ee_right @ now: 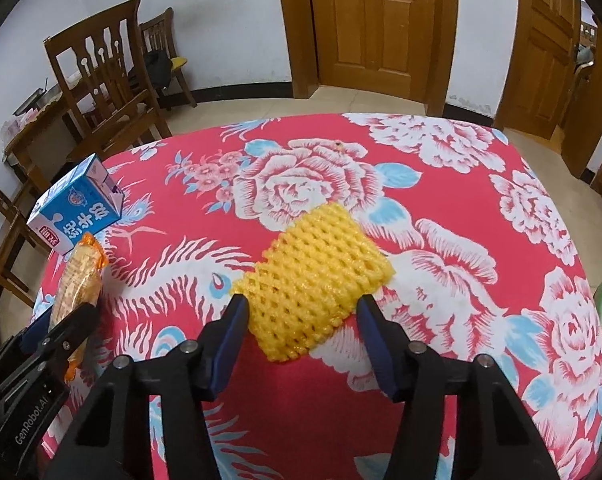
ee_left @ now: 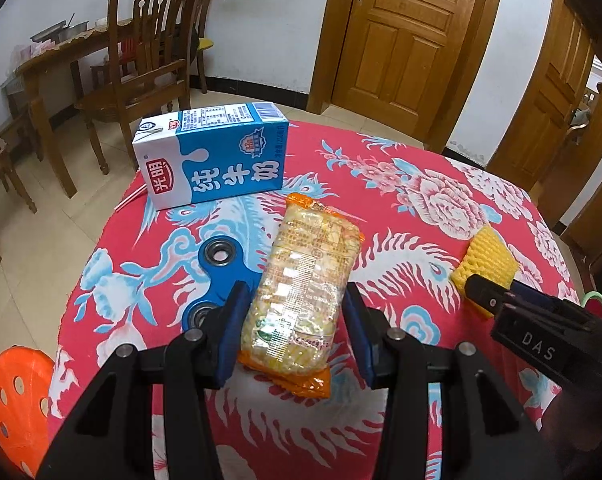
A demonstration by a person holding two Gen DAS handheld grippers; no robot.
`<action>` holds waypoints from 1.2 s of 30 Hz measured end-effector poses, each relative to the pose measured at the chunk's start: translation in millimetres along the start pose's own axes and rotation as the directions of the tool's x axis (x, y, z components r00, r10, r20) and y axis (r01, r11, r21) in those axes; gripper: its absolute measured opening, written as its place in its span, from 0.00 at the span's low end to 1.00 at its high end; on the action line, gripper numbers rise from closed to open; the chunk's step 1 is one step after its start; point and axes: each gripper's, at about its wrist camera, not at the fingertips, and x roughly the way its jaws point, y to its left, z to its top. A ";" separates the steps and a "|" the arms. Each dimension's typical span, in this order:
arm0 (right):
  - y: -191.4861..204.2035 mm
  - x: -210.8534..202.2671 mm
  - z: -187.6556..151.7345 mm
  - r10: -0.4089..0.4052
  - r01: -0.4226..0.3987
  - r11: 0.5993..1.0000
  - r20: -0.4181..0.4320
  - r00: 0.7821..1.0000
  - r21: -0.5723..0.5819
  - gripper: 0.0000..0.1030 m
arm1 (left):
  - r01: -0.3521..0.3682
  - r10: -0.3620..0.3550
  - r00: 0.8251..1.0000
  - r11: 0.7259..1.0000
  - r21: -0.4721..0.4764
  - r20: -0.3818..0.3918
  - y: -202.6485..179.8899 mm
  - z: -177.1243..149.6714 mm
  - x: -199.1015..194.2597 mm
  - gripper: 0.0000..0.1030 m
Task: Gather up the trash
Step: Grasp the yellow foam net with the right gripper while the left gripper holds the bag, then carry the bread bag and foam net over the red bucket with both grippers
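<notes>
holding the noodle packet [ee_left: 301,280] by its near half, the left gripper [ee_left: 293,320] pinches its crinkly, light sides. the right gripper [ee_right: 301,320] is spread around the soft yellow foam net [ee_right: 313,284] on the tablecloth [ee_right: 461,184], pads not pressing yet; squeeze its middle gently.

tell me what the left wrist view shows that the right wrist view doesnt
Only the left wrist view shows the blue fidget spinner beside the noodle packet and the orange perforated stool beside the table.

Only the right wrist view shows the whole yellow foam fruit net, lying between the right tool's pads, and the far right stretch of the red floral tablecloth.

Both show the milk carton, the noodle packet gripped by the left tool, the wooden chairs and the wooden doors.
</notes>
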 end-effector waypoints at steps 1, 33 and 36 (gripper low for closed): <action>0.6 0.2 -0.1 0.002 -0.002 1.000 0.001 1.000 -0.002 0.53 | 0.000 0.000 1.000 1.000 0.001 0.000 -1.2 -0.1 0.4 0.46; -20.3 -65.2 -23.0 0.083 -0.085 0.996 0.087 0.993 0.011 0.14 | 0.044 -0.046 0.999 0.998 0.047 0.024 -27.8 -3.8 -27.2 0.46; -31.5 -80.6 -28.8 0.076 -0.079 0.997 0.104 0.992 0.022 0.14 | 0.062 -0.064 0.998 0.997 0.054 0.024 -35.5 -6.5 -35.6 0.46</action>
